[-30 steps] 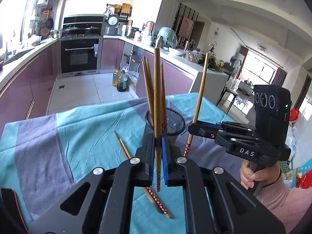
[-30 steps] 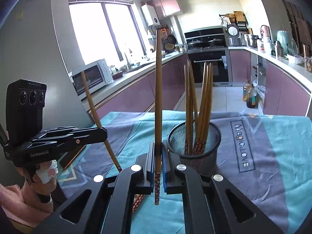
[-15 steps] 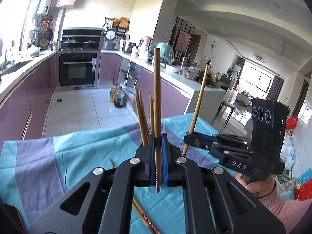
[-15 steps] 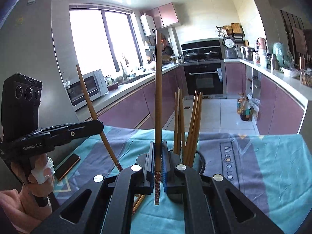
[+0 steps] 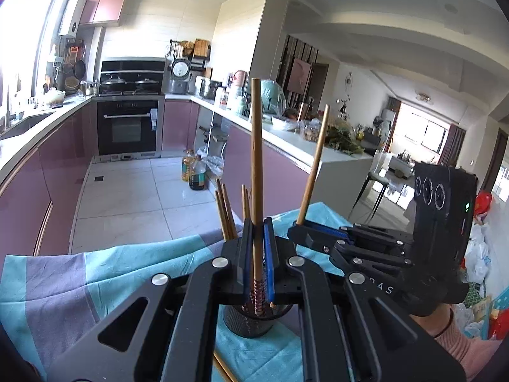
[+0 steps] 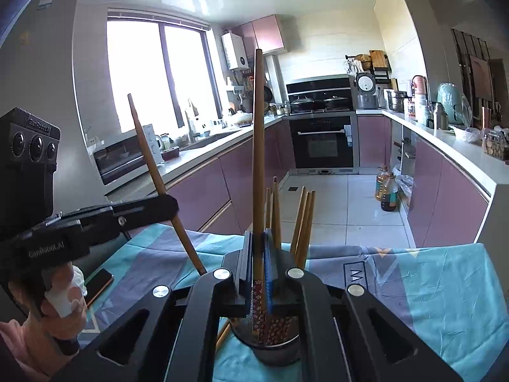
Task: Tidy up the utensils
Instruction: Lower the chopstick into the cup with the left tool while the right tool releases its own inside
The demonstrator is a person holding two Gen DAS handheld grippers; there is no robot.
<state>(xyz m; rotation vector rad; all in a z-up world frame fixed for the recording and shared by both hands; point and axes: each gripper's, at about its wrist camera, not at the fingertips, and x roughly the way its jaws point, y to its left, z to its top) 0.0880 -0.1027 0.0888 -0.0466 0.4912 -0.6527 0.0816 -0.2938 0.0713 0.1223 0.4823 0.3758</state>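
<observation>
Since both chopsticks go into the cup [image 6: 276,347], left gripper [image 5: 257,273] and right gripper [image 6: 258,273] each clench one upright, decorated tip down, above it.

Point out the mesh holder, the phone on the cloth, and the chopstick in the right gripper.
mesh holder [image 6: 276,351], right wrist view, front wall below the rim.
phone [image 6: 99,283], right wrist view, its orange edge.
chopstick [image 6: 258,159], right wrist view, mid-shaft above the right gripper [image 6: 258,273].
</observation>
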